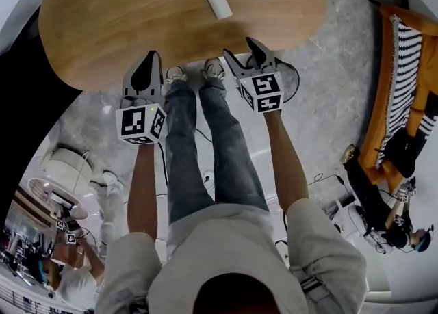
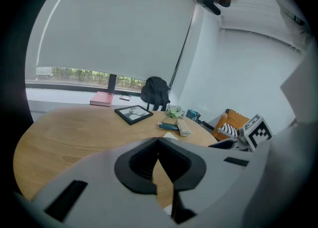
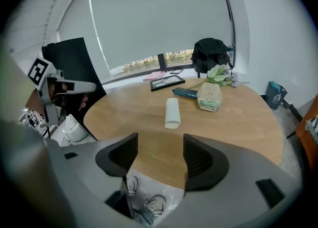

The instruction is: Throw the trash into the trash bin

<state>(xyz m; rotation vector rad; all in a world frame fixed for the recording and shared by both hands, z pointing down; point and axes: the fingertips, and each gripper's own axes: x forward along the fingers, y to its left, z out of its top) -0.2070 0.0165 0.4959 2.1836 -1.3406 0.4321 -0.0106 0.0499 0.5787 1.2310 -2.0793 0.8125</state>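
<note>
Trash lies on the round wooden table — a tan packet far right, a white tube nearer. Your right gripper is spread and empty, left gripper pinched together; a glancing pinch could roll that tube away.

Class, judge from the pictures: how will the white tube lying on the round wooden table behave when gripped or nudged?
The white tube lies on its side, so a sideways nudge would probably roll it. Its near end looks hollow, so it is likely light and may crush under firm jaws.
</note>
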